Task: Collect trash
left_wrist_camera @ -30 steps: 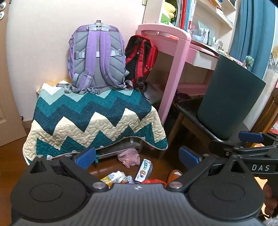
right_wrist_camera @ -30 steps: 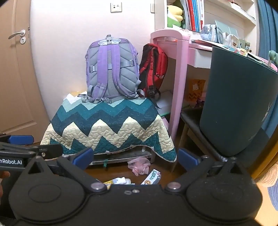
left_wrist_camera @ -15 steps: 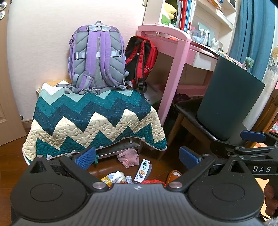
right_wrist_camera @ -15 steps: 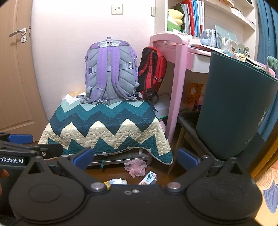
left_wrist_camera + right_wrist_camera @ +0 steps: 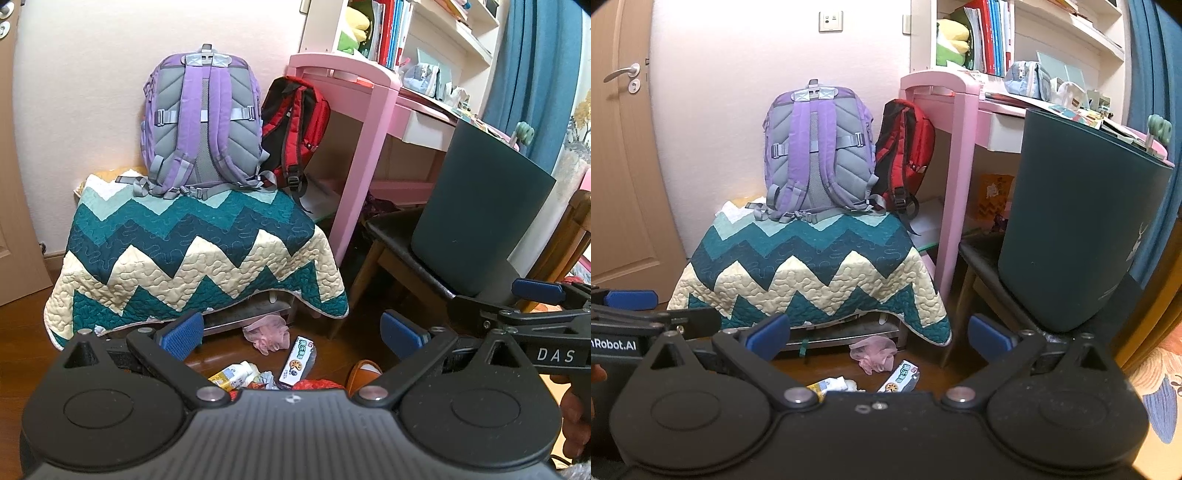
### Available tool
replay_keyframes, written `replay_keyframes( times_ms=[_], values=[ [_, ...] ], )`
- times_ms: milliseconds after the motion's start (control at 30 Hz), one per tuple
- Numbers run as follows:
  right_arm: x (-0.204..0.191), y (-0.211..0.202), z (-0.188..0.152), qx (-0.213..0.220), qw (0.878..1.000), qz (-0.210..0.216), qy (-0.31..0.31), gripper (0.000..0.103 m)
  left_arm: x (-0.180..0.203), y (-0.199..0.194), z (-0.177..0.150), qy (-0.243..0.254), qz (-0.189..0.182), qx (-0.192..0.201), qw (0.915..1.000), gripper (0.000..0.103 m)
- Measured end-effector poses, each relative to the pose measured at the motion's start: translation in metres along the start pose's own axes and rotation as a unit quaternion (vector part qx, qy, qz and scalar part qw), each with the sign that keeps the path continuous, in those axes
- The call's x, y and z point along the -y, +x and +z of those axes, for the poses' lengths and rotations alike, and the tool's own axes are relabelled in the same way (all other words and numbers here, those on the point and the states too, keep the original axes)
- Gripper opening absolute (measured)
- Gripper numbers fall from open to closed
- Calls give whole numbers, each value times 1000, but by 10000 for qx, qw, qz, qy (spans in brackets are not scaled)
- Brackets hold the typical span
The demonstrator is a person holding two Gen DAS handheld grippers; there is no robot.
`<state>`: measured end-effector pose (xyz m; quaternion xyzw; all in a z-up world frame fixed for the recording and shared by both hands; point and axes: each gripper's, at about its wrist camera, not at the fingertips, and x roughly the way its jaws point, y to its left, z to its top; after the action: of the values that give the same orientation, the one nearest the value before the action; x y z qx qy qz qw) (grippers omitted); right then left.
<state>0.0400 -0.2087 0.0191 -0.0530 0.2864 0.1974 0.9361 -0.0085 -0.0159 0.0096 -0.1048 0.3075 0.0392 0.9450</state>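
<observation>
On the wood floor (image 5: 22, 325), under the front edge of a zigzag quilt (image 5: 192, 251), sits the trash: crumpled pink tissue (image 5: 267, 332), a small printed snack box (image 5: 297, 360) just beside it, a yellow-white carton (image 5: 236, 374) and a red wrapper (image 5: 314, 384) partly hidden behind the claw body. Same pile shows in the right view: pink tissue (image 5: 873, 350), snack box (image 5: 901, 376), carton (image 5: 829, 386). Left claw (image 5: 291, 334) held above the pile, blue pads wide apart, nothing between them. Right claw (image 5: 877, 332) likewise spread wide, empty, not touching the trash. Each claw pokes into the other view's edge. Dark teal bin (image 5: 476, 214) stands on a black-seated chair (image 5: 391, 230) to the right, well apart from the trash. Purple backpack (image 5: 201, 122) upright on the quilt against the wall, red backpack (image 5: 295, 125) just beside it, next to the pink desk (image 5: 354, 122). Orange thing on the floor near the right pad, cannot tell what.
</observation>
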Motion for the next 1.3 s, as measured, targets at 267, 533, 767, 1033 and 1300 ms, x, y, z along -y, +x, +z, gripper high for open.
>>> replay_keyframes(
  times_ms=[267, 533, 767, 1033, 1300],
  values=[
    [0, -2, -1, 25, 10000, -29, -19, 103, 4, -2, -2, -57, -24, -31, 10000, 103],
    [-2, -2, 0, 16, 10000, -38, -11, 103, 2, -3, -3, -115, -42, -67, 9999, 103],
    [-1, -1, -2, 20, 10000, -14, -16, 103, -2, -2, -2, -181, 9, -80, 9998, 103],
    [-1, -1, -3, 22, 10000, -4, -11, 103, -4, -3, 1, -185, 36, -80, 9998, 103],
    [0, 2, -1, -14, 10000, 8, -4, 103, -8, -2, 1, -178, 29, -94, 9998, 103]
  ],
)
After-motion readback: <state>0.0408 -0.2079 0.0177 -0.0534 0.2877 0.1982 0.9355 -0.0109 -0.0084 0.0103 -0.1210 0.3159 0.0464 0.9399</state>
